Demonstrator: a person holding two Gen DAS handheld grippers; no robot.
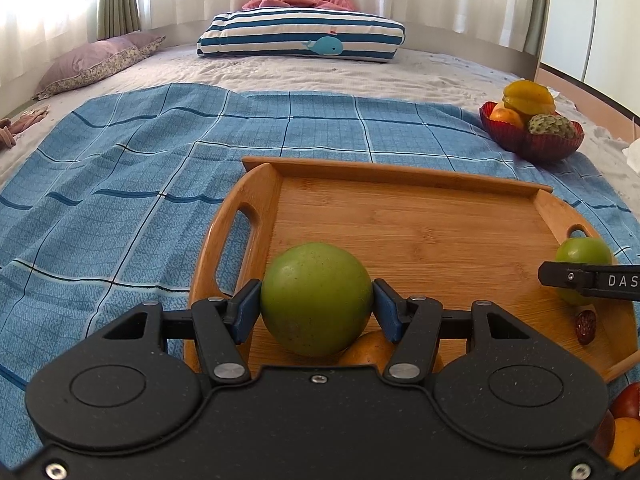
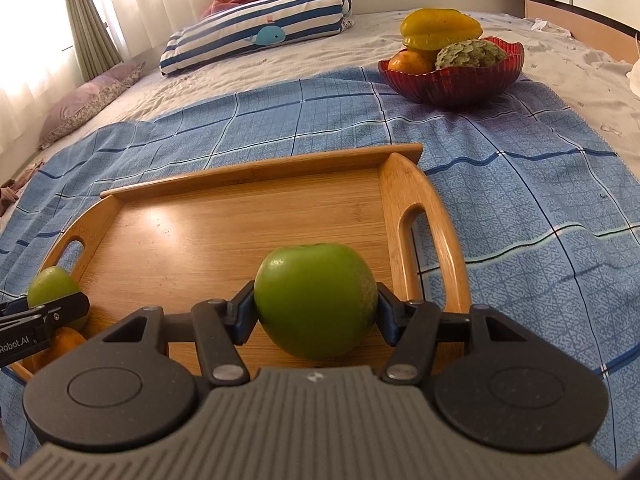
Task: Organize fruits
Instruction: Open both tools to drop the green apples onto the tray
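Note:
My left gripper [image 1: 316, 305] is shut on a round green fruit [image 1: 316, 296], its blue pads pressing both sides, over the near left part of a wooden tray [image 1: 400, 220]. An orange fruit [image 1: 366, 354] lies half hidden just under it. My right gripper [image 2: 316, 312] is shut on a second green fruit [image 2: 316, 300] over the tray's [image 2: 200, 232] near right part. Each view catches the other hand: the right gripper's near finger [image 1: 576, 279] crosses its green fruit [image 1: 584, 254], and the left one's finger [image 2: 48, 316] crosses its fruit [image 2: 50, 286].
A red bowl [image 1: 552, 148] [image 2: 452, 84] with a starfruit, an orange and a custard apple stands beyond the tray on the right. A brown date [image 1: 586, 326] lies on the tray. Red and orange fruits [image 1: 628, 420] sit off its near right corner. Blue checked cloth covers the bed, pillows behind.

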